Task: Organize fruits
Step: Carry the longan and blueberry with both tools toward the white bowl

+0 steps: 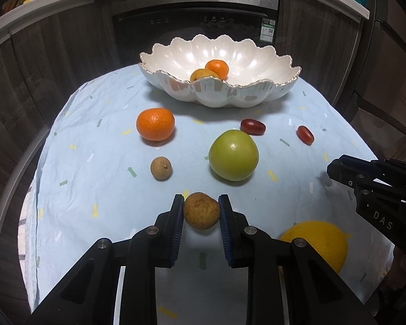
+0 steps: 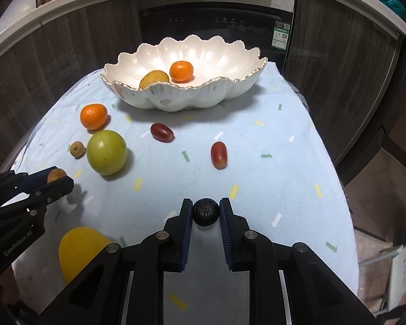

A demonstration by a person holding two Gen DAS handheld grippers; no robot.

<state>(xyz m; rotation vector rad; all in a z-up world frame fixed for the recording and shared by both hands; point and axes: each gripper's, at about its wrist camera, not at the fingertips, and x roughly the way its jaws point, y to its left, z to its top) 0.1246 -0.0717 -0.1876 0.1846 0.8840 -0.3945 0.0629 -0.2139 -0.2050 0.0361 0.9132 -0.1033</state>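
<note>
My left tongs [image 1: 201, 208] are clamped on a rough brown fruit [image 1: 201, 210], and my right tongs [image 2: 206, 211] grip a small black ball-shaped fruit [image 2: 206, 211], both held above the pale blue cloth [image 2: 257, 178], on the near side of the scalloped white bowl [image 1: 257, 92]. Inside that bowl sit a small orange [image 1: 217, 68] and a yellowish-brown fruit [image 1: 201, 75], touching. In front of the bowl lie a larger orange [image 1: 155, 123], a green apple [image 1: 233, 155], two red oblong fruits [image 1: 253, 126] [image 1: 305, 135], a small brown longan [image 1: 161, 168] and, nearest me, a yellow lemon [image 1: 322, 243]
</note>
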